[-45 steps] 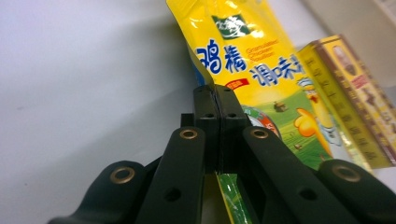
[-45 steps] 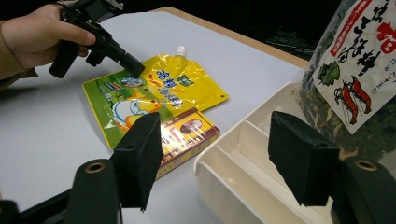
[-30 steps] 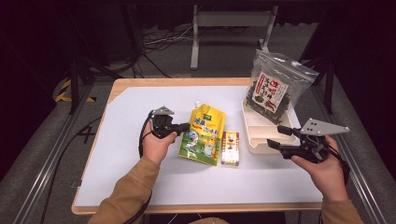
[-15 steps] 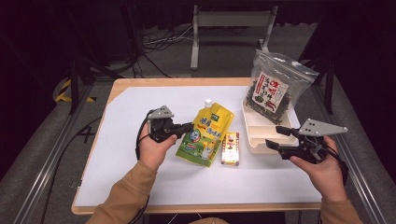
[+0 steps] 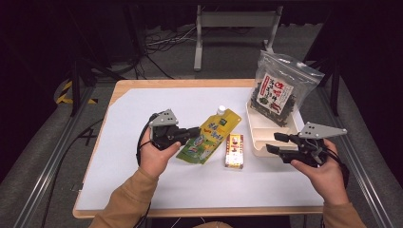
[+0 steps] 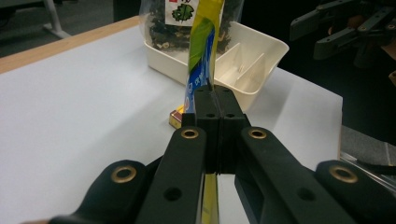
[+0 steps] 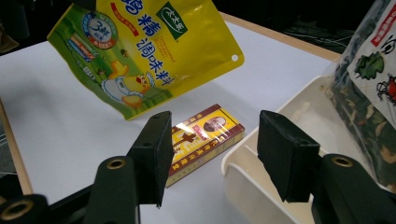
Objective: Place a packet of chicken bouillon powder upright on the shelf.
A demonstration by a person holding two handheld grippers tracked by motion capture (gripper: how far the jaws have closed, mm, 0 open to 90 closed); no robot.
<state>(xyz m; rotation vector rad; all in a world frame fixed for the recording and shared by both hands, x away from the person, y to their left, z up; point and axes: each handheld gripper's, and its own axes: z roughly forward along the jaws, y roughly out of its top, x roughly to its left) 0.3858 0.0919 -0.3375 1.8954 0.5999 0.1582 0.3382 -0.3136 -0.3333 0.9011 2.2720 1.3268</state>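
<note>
My left gripper (image 5: 194,133) (image 6: 215,100) is shut on the edge of a yellow-green seasoning pouch (image 5: 211,135) (image 6: 201,44) (image 7: 140,51) and holds it tilted above the white table. Just to the right of the pouch, a small red-and-yellow box (image 5: 235,150) (image 7: 203,137) lies flat. My right gripper (image 5: 274,143) (image 7: 212,156) is open with nothing between its jaws, at the near end of a white divided tray (image 5: 259,142) (image 7: 261,186) (image 6: 243,60). A clear bag of dried dark food (image 5: 278,90) (image 7: 373,107) (image 6: 163,28) stands in the tray's far end.
The table's wooden edge (image 5: 190,83) runs along the far side. Dark floor with cables and a metal stand (image 5: 233,28) lie beyond. Bare white surface spreads to the left and near side of the table.
The left gripper has lifted the pouch off the table and tilted it up toward the right. The right gripper has stayed nearly still by the tray.
</note>
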